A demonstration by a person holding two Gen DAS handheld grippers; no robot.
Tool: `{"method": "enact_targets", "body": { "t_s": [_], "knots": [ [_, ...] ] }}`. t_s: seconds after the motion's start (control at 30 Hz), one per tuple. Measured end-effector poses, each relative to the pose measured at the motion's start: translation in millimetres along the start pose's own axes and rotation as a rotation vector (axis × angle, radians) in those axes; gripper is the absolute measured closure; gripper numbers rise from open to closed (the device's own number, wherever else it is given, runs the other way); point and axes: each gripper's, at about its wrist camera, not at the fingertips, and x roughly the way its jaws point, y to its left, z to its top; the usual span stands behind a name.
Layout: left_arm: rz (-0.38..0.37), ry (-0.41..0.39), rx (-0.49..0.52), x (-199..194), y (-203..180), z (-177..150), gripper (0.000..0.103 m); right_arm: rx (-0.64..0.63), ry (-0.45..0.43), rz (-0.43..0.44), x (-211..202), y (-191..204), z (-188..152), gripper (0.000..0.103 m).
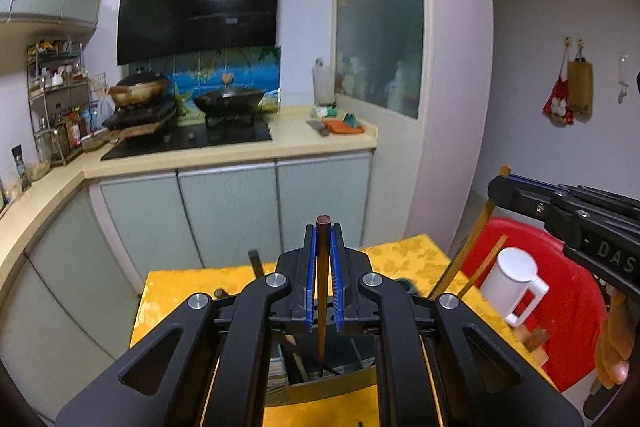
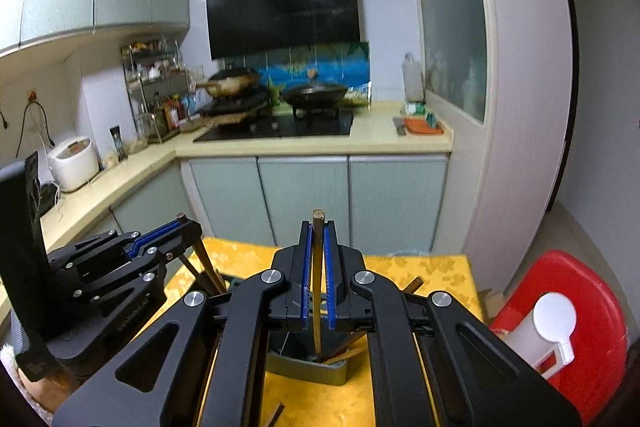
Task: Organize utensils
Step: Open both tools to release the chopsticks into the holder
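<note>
The dark chopstick [image 1: 322,291] stands upright, pinched between the blue pads of the left gripper [image 1: 323,231], its lower tip down inside the grey utensil holder [image 1: 332,377], where at least 1 other stick already leans. The lighter bamboo chopstick [image 2: 318,283] is likewise clamped upright in the right gripper [image 2: 318,227], its tip at the mouth of the same holder [image 2: 308,367], which already carries several brown sticks fanned toward 2 o'clock. So each gripper is closed on 1 chopstick, and both sticks look to be part-way into the holder but not released. By my reading the job is well advanced: several utensils are housed and these 2 need only lowering and letting go. At least 1 loose stick [image 2: 276,413] lies on the yellow tablecloth [image 2: 436,267] at 6 o'clock of the holder, so some gathering probably remains. A white cup [image 2: 540,331] on a red stool [image 2: 592,307] sits at 3 o'clock.
</note>
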Motion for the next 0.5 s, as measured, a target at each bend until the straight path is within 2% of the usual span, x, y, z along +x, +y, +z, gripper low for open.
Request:
{"method": "enact_targets", "body": {
  "t_s": [0.27,0.33,0.4,0.43,0.47,0.5],
  "knots": [
    [0.011,0.050,-0.044,18,14,-14,0.096,0.019,0.075,0.004,32,4,-11,0.096],
    [-0.006,0.060,-0.052,17,16,-16,0.093,0.033,0.080,0.008,35,6,-13,0.096],
    [-0.011,0.047,-0.060,10,19,-15,0.077,0.031,0.086,0.009,38,7,-12,0.095],
    [-0.007,0.036,-0.060,7,20,-15,0.063,0.030,0.088,0.010,38,7,-11,0.094],
    [-0.002,0.022,-0.059,3,20,-14,0.053,0.032,0.092,0.009,38,7,-11,0.091],
    [0.002,0.009,-0.060,-2,22,-11,0.050,0.040,0.095,0.003,38,6,-11,0.076]
  ]
}}
